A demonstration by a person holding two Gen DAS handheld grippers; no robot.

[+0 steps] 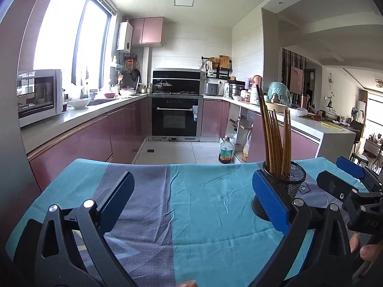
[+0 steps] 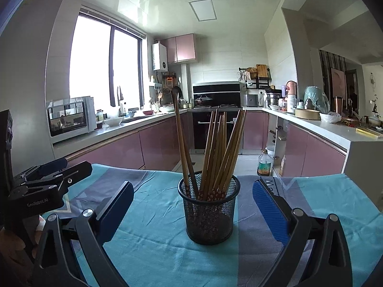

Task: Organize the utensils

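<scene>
A black mesh cup point(image 2: 208, 217) stands upright on the teal and grey cloth point(image 2: 155, 251), holding several brown chopsticks point(image 2: 215, 148) that fan upward. My right gripper point(image 2: 193, 187) is open, and the cup sits in the wide gap between its blue pads, touching neither. In the left wrist view the cup point(image 1: 296, 179) and chopsticks point(image 1: 275, 138) show at the right, partly behind the right finger of my left gripper point(image 1: 194, 198). That gripper is open over bare cloth point(image 1: 203, 215) with nothing between its fingers. Each gripper appears in the other's view: left gripper point(image 2: 71, 167), right gripper point(image 1: 340, 174).
The table's far edge point(image 1: 167, 165) drops to a tiled kitchen floor. An oil bottle point(image 1: 225, 151) stands on the floor beside open shelves. Pink cabinets line both sides, with a microwave point(image 1: 38, 95) on the left counter and an oven point(image 1: 176, 119) at the back.
</scene>
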